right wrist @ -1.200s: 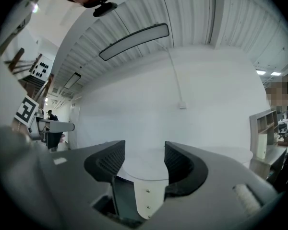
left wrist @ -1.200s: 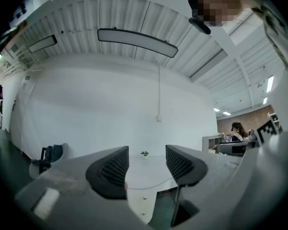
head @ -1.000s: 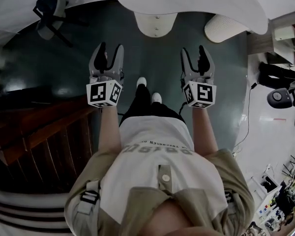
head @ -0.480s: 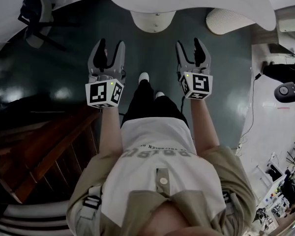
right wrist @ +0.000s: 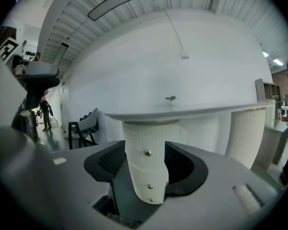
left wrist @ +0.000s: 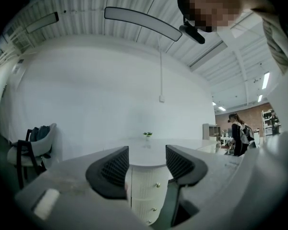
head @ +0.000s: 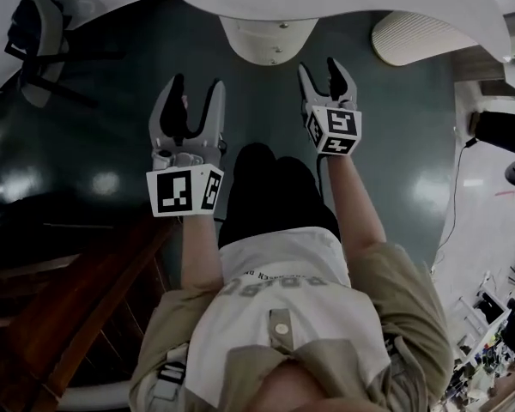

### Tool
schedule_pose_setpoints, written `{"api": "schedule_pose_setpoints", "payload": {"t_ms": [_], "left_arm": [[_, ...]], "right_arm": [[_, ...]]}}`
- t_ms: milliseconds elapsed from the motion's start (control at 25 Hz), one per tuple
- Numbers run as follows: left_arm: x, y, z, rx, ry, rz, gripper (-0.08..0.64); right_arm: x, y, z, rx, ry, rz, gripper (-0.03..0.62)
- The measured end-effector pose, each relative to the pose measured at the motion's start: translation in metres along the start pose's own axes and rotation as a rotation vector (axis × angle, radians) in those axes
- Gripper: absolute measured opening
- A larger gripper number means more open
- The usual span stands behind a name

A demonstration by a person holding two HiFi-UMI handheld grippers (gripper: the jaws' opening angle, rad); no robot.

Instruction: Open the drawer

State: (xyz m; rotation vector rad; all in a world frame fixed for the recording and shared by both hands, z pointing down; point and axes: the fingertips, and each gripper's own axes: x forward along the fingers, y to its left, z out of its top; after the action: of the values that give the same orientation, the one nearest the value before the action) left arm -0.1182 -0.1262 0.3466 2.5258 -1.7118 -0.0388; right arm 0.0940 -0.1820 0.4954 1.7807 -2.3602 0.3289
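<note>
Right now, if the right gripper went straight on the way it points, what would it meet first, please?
Probably the white drawer column under the table: it sits framed between the right gripper's open fingers, its upper knob near centre. Only bare floor seems to lie between.

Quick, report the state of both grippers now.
Left gripper: open, holding nothing.
Right gripper: open, holding nothing, pointed at the drawer unit.
</note>
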Motion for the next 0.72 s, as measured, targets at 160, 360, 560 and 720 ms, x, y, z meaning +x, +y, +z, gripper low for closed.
{"api": "schedule_pose_setpoints", "payload": {"t_ms": [160,360,560,720], "left_arm": [[-0.013,-0.011,0.047,0.04,-0.021,0.021,0.245],[-0.017,-0.012,0.059,0.082,0.003,0.037,0.245],[-0.014,-0.011,0.068,0.103,-0.016,0.045,0.245],[-0.012,-0.013,0.063,0.063,-0.018,0.043,0.245]], "right_arm": [[0.0,0.003,0.022,-0.004,0.003,0.009,0.262],[0.029,0.011,0.021,0.01,0.022,0.013,0.262],[0.062,0.01,0.033,0.011,0.032,-0.001,0.256],[0.076,0.005,0.035,-0.009,0.055,-0.011,0.252]]}}
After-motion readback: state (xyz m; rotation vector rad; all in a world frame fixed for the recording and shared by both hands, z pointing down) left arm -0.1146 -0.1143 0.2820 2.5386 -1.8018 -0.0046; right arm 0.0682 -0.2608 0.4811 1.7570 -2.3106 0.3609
